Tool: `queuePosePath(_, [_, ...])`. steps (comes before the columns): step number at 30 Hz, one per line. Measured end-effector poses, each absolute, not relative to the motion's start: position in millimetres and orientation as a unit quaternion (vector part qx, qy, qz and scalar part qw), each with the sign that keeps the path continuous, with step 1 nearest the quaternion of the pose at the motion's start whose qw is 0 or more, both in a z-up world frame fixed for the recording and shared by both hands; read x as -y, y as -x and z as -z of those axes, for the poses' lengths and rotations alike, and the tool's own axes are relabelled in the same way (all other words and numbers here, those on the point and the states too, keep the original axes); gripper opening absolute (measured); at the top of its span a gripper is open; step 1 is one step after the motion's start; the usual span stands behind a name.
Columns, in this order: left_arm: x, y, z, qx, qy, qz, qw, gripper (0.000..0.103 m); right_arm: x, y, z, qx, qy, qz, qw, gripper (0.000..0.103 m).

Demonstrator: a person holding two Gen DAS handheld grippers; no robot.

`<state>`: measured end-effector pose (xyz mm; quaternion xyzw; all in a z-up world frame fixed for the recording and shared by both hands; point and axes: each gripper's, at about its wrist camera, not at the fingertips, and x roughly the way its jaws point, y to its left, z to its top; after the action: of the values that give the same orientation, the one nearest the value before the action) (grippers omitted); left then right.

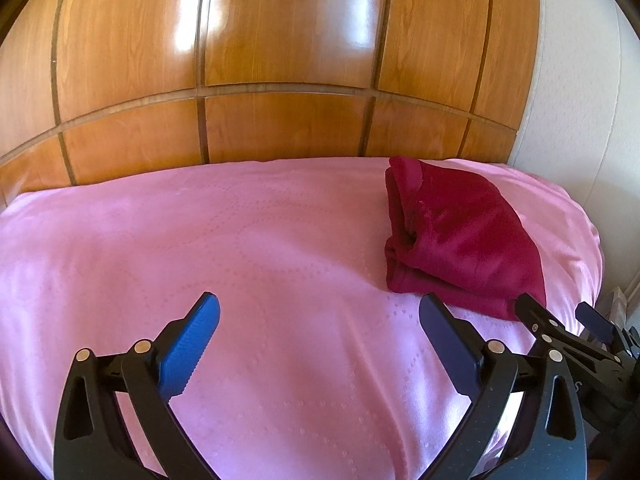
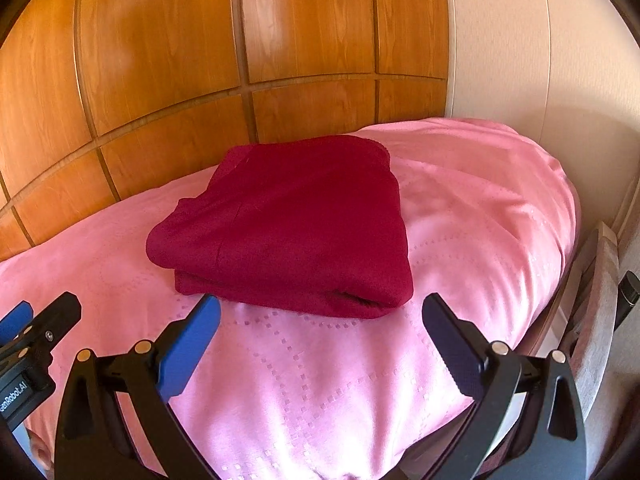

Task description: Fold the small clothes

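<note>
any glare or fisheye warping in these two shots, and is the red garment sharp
Left wrist view: bright window glare on the wooden panels, whose seams bow strongly; the folded red garment is fairly sharp. Right wrist view: softer sheen on the panels, dark corners, slightly soft garment on the pink bedspread.

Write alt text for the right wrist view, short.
A folded dark red garment lies on a pink bedspread, just beyond the open, empty right hand-held gripper. Glossy wooden panels stand behind the bed; the left hand-held gripper shows at the left edge.
</note>
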<state>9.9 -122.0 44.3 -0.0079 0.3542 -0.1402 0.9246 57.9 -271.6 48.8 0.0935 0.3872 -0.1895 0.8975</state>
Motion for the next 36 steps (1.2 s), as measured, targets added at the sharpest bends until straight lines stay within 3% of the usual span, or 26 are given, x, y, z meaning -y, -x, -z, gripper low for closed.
queuePosePath(36, [120.8, -3.3, -45.8, -0.339, -0.003, 0.130, 0.932, 0.099, 270.2, -58.9, -43.4, -0.396, -0.102, 0.171, 0.896, 0.101])
